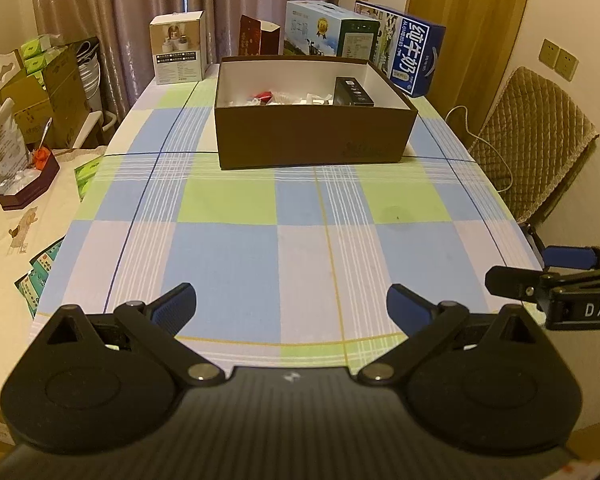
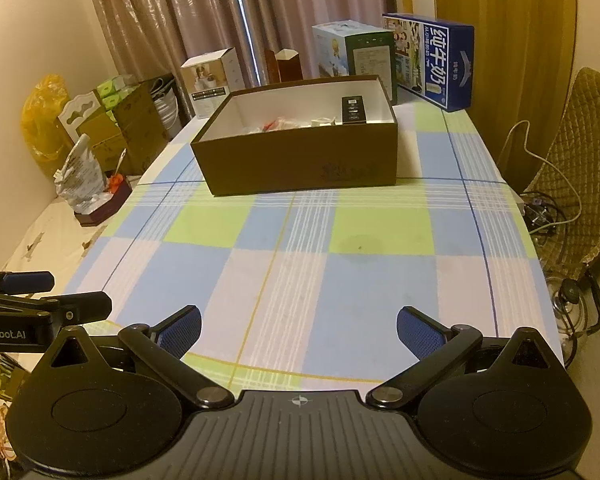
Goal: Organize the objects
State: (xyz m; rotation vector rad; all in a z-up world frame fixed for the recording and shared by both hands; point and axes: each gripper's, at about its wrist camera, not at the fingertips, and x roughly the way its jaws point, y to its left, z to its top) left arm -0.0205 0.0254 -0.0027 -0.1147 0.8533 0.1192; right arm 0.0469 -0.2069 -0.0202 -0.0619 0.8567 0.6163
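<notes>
— Where does your open box (image 1: 314,136) sit?
— On the table (image 1: 260,248), toward the far end, small items inside, a slim carton (image 1: 353,91) at its right wall.
— Behind it?
— Your upright cartons (image 2: 428,60) stand in a row along the far edge.

Blue milk carton (image 1: 410,54) stands behind, quilted chair (image 1: 528,136) beside table.
</notes>
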